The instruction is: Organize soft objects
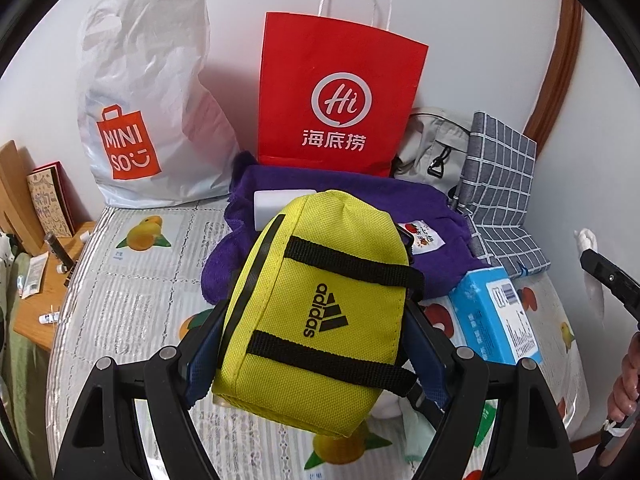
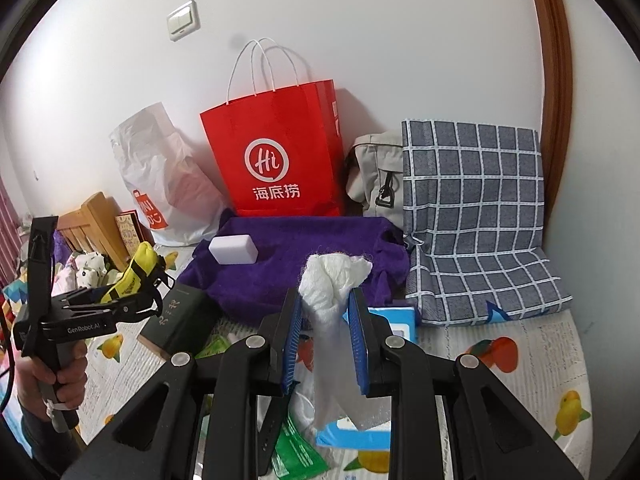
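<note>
My left gripper point(image 1: 316, 320) is shut on a yellow Adidas pouch point(image 1: 320, 312) with black straps and holds it above the table. The pouch also shows in the right wrist view point(image 2: 138, 270), held at the far left. My right gripper point(image 2: 326, 308) is shut on a crumpled white tissue point(image 2: 328, 280), which hangs down between the blue pads point(image 2: 294, 344). A purple towel point(image 2: 304, 256) lies ahead with a white sponge block point(image 2: 233, 250) on it. The towel point(image 1: 360, 208) sits behind the pouch in the left wrist view.
A red paper bag point(image 2: 280, 160), a white Miniso bag point(image 1: 148, 112), a grey bag point(image 2: 376, 172) and a checked cushion point(image 2: 476, 216) line the wall. A blue tissue box point(image 1: 496, 312), a dark box point(image 2: 180, 316) and green packets point(image 2: 296, 452) lie on the fruit-print tablecloth point(image 1: 132, 280).
</note>
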A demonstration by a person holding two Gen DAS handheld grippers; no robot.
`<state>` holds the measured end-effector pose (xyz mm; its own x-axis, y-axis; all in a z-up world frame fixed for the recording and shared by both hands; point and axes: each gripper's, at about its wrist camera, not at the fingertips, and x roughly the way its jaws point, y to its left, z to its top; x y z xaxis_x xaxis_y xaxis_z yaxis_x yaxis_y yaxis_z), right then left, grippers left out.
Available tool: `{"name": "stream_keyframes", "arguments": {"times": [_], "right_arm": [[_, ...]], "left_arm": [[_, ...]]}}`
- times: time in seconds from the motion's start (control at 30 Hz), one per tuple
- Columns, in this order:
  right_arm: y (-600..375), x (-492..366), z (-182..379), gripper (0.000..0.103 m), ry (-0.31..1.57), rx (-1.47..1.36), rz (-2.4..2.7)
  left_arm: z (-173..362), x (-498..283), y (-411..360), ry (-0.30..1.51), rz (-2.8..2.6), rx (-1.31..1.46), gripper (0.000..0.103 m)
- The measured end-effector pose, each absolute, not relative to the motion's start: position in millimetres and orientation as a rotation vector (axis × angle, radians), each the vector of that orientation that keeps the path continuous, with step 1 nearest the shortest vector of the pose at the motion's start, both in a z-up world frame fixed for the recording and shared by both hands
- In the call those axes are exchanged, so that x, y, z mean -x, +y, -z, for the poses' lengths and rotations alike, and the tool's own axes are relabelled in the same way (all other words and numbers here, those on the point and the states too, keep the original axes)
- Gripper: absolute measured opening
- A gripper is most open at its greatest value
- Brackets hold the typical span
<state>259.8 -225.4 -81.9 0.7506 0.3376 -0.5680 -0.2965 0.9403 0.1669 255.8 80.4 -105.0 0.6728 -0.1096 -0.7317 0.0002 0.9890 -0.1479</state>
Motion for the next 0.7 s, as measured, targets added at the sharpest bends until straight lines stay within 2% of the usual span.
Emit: {"name": "stream_keyframes", "arguments": {"times": [0.7], "right_arm": [[-196, -351, 65, 0.024, 0.635, -0.076, -0.391]], "left_arm": [[92, -329, 86, 0.843, 0.015, 0.148, 0.080]]}}
